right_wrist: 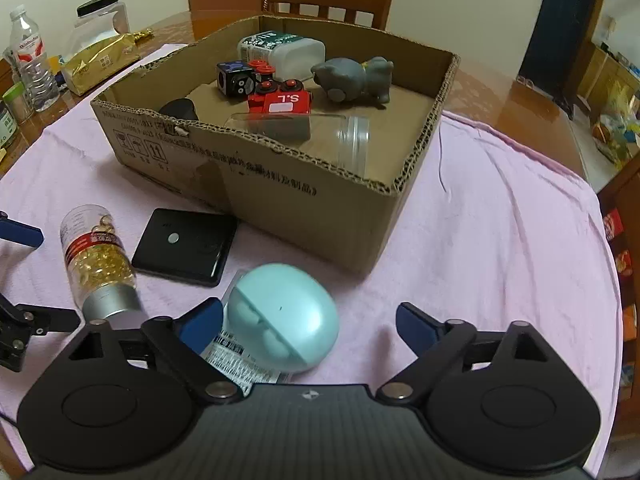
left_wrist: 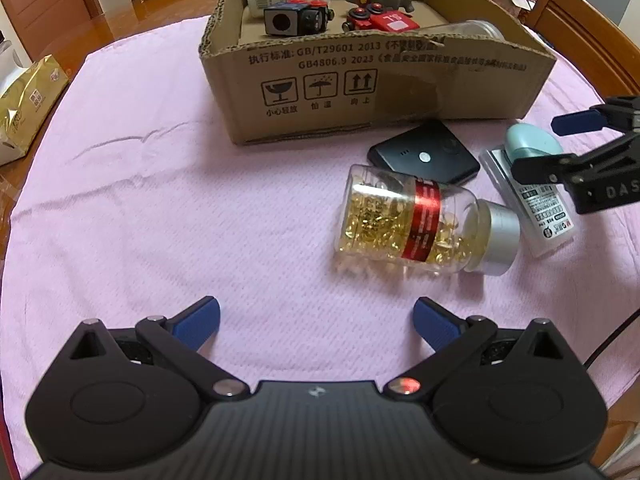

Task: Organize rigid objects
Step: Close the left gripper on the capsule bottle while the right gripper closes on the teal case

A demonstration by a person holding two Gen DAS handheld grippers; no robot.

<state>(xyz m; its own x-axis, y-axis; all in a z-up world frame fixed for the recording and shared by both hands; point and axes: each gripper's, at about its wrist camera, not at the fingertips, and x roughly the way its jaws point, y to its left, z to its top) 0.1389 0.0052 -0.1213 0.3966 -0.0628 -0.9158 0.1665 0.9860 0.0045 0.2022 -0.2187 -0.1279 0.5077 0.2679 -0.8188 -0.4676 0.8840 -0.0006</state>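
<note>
Our right claw [right_wrist: 310, 322] is wide open around the smooth, slippery blue case [right_wrist: 284, 316]; squeeze its sides toward 12 o'clock. Our left claw [left_wrist: 316, 318] is wide open too.

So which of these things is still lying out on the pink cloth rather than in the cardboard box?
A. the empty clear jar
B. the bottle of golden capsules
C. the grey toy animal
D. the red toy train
B: the bottle of golden capsules lies on its side on the pink cloth, outside the cardboard box.
</note>
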